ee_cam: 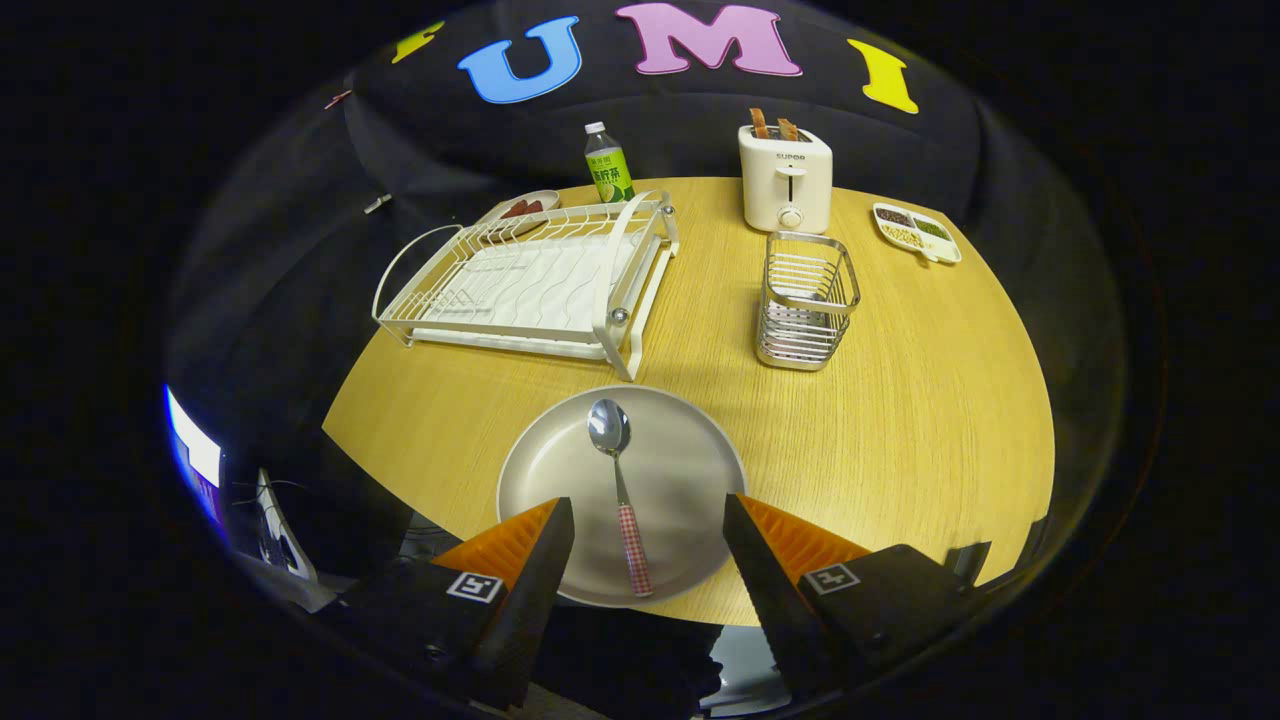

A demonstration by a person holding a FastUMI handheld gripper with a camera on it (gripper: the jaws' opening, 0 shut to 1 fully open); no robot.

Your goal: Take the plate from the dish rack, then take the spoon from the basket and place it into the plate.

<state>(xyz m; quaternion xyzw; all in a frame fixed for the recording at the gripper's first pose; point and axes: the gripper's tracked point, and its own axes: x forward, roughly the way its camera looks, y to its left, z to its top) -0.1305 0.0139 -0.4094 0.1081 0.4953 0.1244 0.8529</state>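
Observation:
A round grey plate (pixel 680 470) lies flat on the wooden table (pixel 920 420), near its front edge. In the plate rests a spoon (pixel 620 485) with a shiny bowl pointing away and a red checked handle toward me. My gripper (pixel 648 510) hovers above the plate's near side, open, its two fingers standing wide apart either side of the spoon handle without touching it. Beyond the plate to the left stands the white wire dish rack (pixel 530 280), with nothing in it. The metal wire basket (pixel 808 300) stands beyond the plate to the right.
At the table's back stand a white toaster (pixel 786 178) with two slices in it, a green-labelled bottle (pixel 607 165), a small dish (pixel 525 208) behind the rack and a divided snack tray (pixel 916 232) at the far right. A lit screen (pixel 195 450) glows off the table's left.

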